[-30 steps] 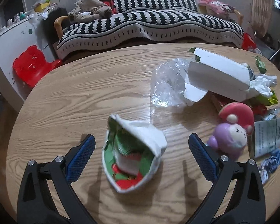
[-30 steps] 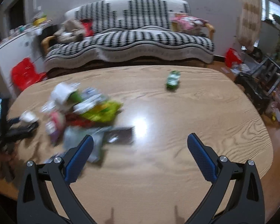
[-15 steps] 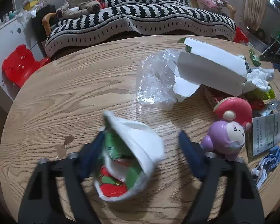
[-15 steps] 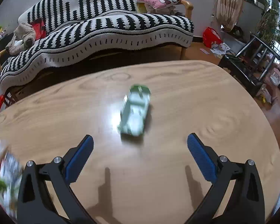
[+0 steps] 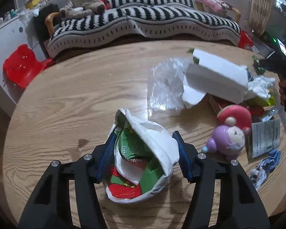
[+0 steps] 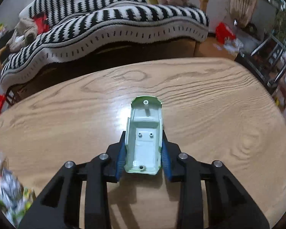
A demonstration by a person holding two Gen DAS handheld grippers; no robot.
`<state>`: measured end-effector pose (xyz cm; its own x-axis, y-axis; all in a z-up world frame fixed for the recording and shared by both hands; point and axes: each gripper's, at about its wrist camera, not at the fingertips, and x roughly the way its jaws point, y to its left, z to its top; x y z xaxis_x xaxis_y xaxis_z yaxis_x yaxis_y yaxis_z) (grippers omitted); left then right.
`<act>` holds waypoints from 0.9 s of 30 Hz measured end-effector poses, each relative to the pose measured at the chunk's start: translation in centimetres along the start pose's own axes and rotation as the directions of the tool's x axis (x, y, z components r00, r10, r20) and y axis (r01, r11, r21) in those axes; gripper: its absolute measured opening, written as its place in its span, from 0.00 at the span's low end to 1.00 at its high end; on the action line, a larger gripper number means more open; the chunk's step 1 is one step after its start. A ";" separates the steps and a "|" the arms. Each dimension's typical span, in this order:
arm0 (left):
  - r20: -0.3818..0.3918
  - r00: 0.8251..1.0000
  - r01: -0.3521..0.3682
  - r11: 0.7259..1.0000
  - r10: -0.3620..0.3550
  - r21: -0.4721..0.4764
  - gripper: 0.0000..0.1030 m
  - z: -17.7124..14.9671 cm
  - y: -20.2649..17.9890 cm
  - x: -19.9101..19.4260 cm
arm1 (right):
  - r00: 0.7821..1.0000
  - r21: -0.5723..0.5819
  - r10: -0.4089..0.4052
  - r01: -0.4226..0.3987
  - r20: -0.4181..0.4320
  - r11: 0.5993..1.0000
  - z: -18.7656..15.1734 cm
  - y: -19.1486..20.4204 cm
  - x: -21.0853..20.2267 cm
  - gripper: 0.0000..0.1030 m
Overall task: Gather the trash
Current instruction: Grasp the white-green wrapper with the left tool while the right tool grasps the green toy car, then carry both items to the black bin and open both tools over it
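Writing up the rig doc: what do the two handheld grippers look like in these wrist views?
Both match: the left gripper and right gripper have matte black plastic linkage arms with slotted cut-outs, round silver pivot screws, and ribbed blue pads on the fingers. No cables or markings show.

crumpled white-green wrapper (image 5: pixel 143 156) and upturned pale-green plastic shell (image 6: pixel 145 139) on the table.

Oval wooden table (image 5: pixel 70 95) bore a crumpled paper cup (image 5: pixel 143 156), clear plastic film (image 5: pixel 165 87), white box (image 5: pixel 215 78), purple figurine (image 5: pixel 226 139), pale-green car shell (image 6: pixel 145 139).
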<state>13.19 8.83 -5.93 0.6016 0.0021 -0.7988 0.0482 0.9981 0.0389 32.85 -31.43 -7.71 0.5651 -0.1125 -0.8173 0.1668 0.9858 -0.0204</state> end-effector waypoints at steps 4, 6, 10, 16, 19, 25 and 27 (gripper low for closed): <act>0.042 0.999 0.000 1.000 0.000 0.001 0.57 0.3 -0.2 -2.3 | 0.998 -0.049 0.032 -0.030 0.045 0.998 -2.8 0.0 -5.3 0.32; 0.065 0.998 -0.009 1.000 0.008 0.011 0.57 0.3 -0.8 -3.7 | 0.996 -0.070 0.060 -0.056 0.064 0.996 -4.9 0.0 -8.6 0.32; 0.097 0.995 0.007 0.999 -0.010 0.034 0.57 0.1 -2.6 -6.4 | 0.986 -0.072 0.122 -0.115 0.114 0.991 -10.1 -0.8 -16.4 0.32; 0.117 0.990 0.072 0.993 -0.083 0.093 0.57 -0.9 -7.9 -10.1 | 0.978 -0.079 0.148 -0.138 0.145 0.987 -16.7 -2.4 -24.8 0.32; 0.121 0.985 0.105 0.985 -0.121 0.135 0.57 -1.7 -11.1 -11.1 | 0.977 -0.078 0.139 -0.128 0.161 0.989 -20.1 -3.8 -27.5 0.32; 0.084 0.977 0.174 0.962 -0.195 0.211 0.57 -3.6 -18.1 -11.4 | 0.985 -0.052 0.106 -0.100 0.134 0.994 -25.1 -6.9 -28.6 0.32; 0.077 0.975 0.185 0.954 -0.208 0.235 0.57 -4.0 -20.4 -11.2 | 0.988 -0.033 0.091 -0.088 0.127 0.996 -26.0 -8.2 -28.4 0.32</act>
<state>2.29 -11.32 -0.13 0.6383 -0.2101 -0.7406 0.3442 0.9384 0.0305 -5.59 -33.10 0.70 0.6763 -0.0371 -0.7357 0.0898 0.9954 0.0324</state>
